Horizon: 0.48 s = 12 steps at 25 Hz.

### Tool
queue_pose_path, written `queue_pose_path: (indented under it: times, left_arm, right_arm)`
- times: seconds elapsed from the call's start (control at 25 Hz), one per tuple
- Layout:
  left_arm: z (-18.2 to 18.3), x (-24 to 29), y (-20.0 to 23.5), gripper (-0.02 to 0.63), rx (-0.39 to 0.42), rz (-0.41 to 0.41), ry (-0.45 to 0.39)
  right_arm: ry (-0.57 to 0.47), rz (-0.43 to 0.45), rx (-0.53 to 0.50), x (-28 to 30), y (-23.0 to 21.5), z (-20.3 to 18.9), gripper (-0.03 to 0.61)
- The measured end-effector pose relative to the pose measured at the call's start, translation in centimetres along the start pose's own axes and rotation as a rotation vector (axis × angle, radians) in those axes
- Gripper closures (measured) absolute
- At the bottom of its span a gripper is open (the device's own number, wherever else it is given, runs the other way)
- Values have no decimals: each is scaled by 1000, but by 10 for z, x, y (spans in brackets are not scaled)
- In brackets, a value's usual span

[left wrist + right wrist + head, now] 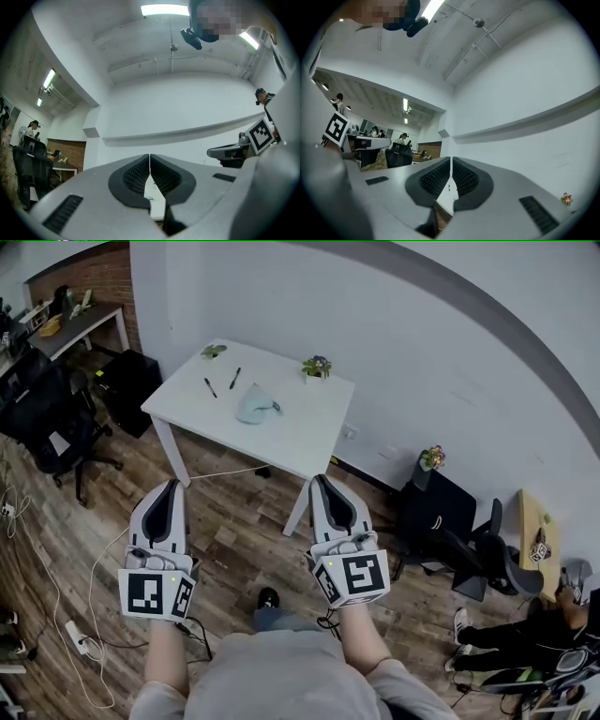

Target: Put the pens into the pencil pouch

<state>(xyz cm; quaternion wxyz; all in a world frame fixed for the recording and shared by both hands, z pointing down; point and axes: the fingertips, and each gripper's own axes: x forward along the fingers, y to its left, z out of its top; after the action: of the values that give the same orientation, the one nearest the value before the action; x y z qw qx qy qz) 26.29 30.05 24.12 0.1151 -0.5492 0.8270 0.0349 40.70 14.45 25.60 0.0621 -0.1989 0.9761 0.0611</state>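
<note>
The left gripper is held at 8 o'clock in the head view, its jaws pressed together with nothing between them. The right gripper is held at 5 o'clock, its jaws likewise closed and empty. Both are kept over a wooden floor, well apart from a white table seen at 11 o'clock. A pale blue pencil pouch is laid near the table's middle. A left pen is seen at the pouch's 10 o'clock and a right pen at its 11 o'clock, both apart from the pouch. A potted plant is set at the pouch's 2 o'clock.
</note>
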Motion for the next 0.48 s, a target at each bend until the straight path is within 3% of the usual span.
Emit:
queue_pose_path:
  times: [0.48]
  left_arm:
    - [-19,109,9,588,42,31,-6]
  right_arm:
    - [-15,30,48,95,-73,-23,543]
